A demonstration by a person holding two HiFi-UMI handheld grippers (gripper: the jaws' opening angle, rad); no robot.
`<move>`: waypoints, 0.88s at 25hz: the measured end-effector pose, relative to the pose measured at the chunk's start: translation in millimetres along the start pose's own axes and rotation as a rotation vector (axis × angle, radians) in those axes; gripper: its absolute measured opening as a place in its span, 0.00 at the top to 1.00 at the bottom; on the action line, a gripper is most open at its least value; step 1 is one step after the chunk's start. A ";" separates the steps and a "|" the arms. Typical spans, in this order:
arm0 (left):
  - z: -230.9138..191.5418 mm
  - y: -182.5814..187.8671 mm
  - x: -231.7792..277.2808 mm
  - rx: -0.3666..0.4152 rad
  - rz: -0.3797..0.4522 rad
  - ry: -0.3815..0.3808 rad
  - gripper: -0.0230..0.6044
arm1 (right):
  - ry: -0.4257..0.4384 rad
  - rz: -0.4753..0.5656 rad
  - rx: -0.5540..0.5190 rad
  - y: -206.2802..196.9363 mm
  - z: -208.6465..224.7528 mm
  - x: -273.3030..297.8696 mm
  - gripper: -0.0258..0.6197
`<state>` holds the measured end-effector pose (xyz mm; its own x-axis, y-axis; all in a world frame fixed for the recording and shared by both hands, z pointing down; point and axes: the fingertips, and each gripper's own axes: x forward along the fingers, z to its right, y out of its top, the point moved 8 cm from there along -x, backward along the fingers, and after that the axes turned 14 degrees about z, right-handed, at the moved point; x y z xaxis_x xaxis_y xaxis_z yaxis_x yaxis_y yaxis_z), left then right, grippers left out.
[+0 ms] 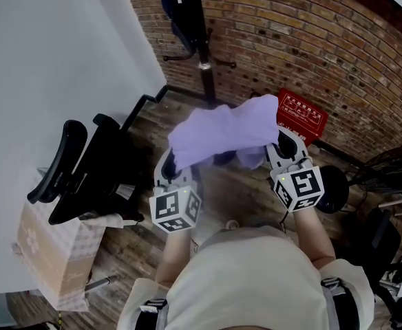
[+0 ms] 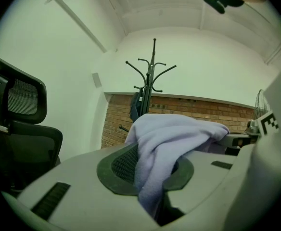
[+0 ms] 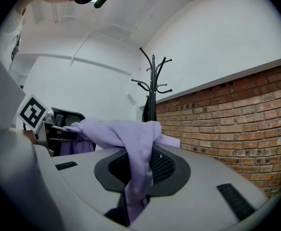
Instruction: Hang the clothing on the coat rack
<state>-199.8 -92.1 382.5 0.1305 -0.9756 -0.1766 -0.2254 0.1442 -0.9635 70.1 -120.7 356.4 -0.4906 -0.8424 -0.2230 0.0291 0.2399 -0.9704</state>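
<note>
A lilac garment (image 1: 223, 135) hangs stretched between my two grippers above the wooden floor. My left gripper (image 1: 174, 168) is shut on its left end, and the cloth (image 2: 159, 153) bunches up between the jaws in the left gripper view. My right gripper (image 1: 283, 147) is shut on the right end, with the fabric (image 3: 133, 153) pinched between the pads. A black coat rack (image 1: 199, 43) stands ahead against the brick wall with a dark garment (image 1: 175, 5) on it. Its curved hooks (image 2: 152, 66) show in the left gripper view, and the rack (image 3: 152, 85) shows in the right gripper view too.
A black office chair (image 1: 87, 167) stands at my left beside a cardboard box (image 1: 53, 253). A red crate (image 1: 300, 115) sits by the brick wall (image 1: 311, 40). A white wall (image 1: 56, 60) runs along the left. Dark equipment (image 1: 387, 232) crowds the right edge.
</note>
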 end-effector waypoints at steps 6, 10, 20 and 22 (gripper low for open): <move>-1.2 4.4 22.9 -0.001 0.010 -0.023 0.87 | -0.003 0.011 -0.014 6.8 12.0 19.4 0.89; 1.1 5.8 42.7 0.002 0.014 -0.038 0.87 | -0.002 0.022 -0.020 8.9 26.1 34.8 0.88; 6.6 13.0 124.2 0.043 0.046 -0.042 0.87 | 0.040 0.084 -0.070 19.3 82.6 108.4 0.88; 5.6 14.7 141.3 0.047 0.053 -0.032 0.87 | 0.054 0.090 -0.077 20.4 92.8 125.5 0.88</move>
<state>-179.3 -226.9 342.2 0.1507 -0.9608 -0.2329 -0.1876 0.2035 -0.9609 89.9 -266.3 300.1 -0.5349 -0.7895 -0.3011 0.0088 0.3511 -0.9363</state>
